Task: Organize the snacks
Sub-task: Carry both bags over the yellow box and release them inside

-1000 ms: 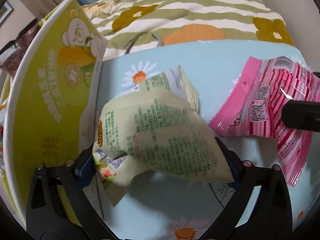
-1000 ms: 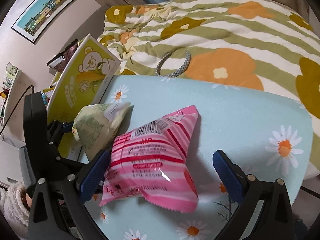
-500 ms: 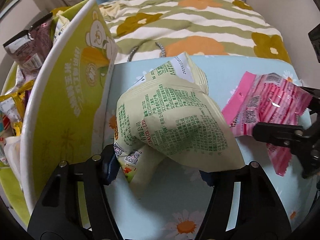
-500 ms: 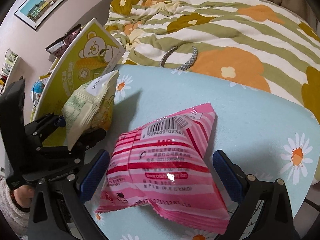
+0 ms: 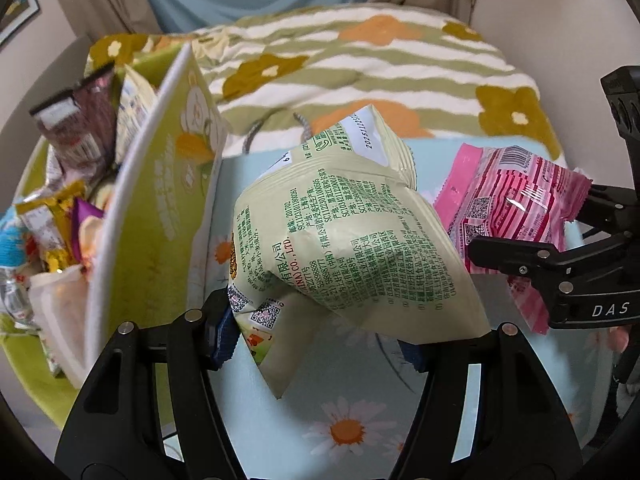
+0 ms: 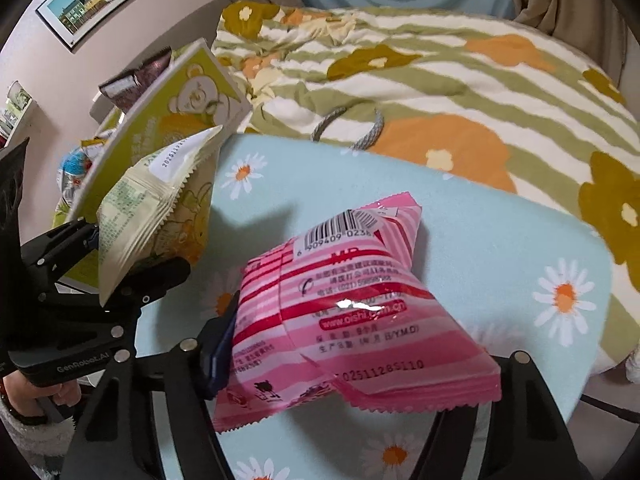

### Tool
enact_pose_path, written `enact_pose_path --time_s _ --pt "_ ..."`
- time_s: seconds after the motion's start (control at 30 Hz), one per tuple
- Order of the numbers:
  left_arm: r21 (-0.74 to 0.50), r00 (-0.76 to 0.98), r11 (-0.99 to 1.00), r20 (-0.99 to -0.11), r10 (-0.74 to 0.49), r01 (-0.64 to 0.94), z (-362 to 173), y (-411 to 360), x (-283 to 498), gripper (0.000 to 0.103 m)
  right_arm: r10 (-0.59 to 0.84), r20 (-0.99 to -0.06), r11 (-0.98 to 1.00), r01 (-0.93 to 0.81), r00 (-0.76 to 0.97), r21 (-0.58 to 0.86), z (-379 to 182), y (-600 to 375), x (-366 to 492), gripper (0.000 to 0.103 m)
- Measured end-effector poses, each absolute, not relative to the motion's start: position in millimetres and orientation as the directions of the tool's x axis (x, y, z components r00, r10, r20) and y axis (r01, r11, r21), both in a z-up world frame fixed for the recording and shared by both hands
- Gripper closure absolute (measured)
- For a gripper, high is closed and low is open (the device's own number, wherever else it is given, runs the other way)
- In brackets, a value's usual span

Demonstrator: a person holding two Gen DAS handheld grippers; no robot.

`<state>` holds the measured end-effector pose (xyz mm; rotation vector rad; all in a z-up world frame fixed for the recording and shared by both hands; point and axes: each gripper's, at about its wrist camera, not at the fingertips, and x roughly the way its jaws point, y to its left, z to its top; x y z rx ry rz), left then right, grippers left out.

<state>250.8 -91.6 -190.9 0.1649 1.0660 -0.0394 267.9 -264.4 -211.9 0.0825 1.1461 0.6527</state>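
Two packets, green packet gripped in left tongs, pink packet between closing right tongs.

Both views are fisheye cameras mounted on hand-held grippers, each looking forward and steeply down along its own two black fingers, which fill the bottom of the frame. The left wrist view sits very close over a pale green snack bag at frame centre, with a yellow-green box at left and the other gripper entering from the right edge. The right wrist view hangs close above a pink snack bag in the lower centre, with the left gripper at its left edge. Both views share the light blue daisy cloth, both bags, the box and the striped floral blanket across the top.
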Motion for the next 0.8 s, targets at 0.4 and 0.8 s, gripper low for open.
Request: enact_pose_path --time_s 0.4,0.8 --pt "0.095 0.650 0.990 -0.760 0.006 0.102 -66 -55 228 0.040 0.522 -0.751 0.829 -0.449 0.404 0.334 -106 -256 248 0.036" --pt "0.168 0.638 0.980 -0.767 0.061 0.109 -43 61 266 0.040 0.550 -0.685 0.826 -0.434 0.477 0.361 -52 -159 249 0.036"
